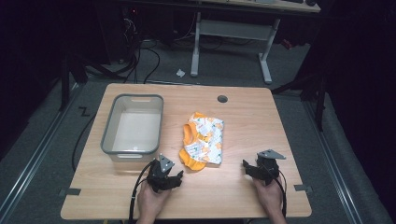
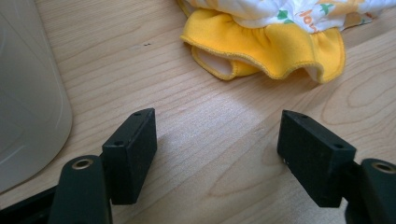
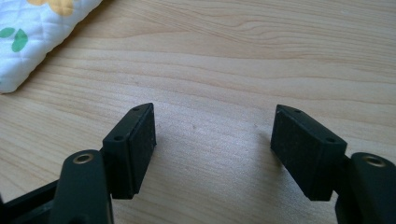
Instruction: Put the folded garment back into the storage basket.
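A folded child's garment (image 1: pixel 203 140), white quilted cloth with orange and green prints and a yellow ruffled hem, lies in the middle of the wooden table (image 1: pixel 243 126). My left gripper (image 1: pixel 166 179) rests near the front edge, just below the garment's yellow hem (image 2: pixel 266 46), jaws open with bare wood between them. My right gripper (image 1: pixel 254 169) sits at the front right, also open over bare wood. In the right gripper view the white quilted edge of the garment (image 3: pixel 32 37) lies at the far left, apart from the jaws.
A grey plastic bin (image 1: pixel 133 126), empty, stands on the left half of the table; its rounded wall (image 2: pixel 28 102) is close to my left gripper. A round cable hole (image 1: pixel 222 99) is near the far edge. Beyond the table stand a white desk frame and floor cables.
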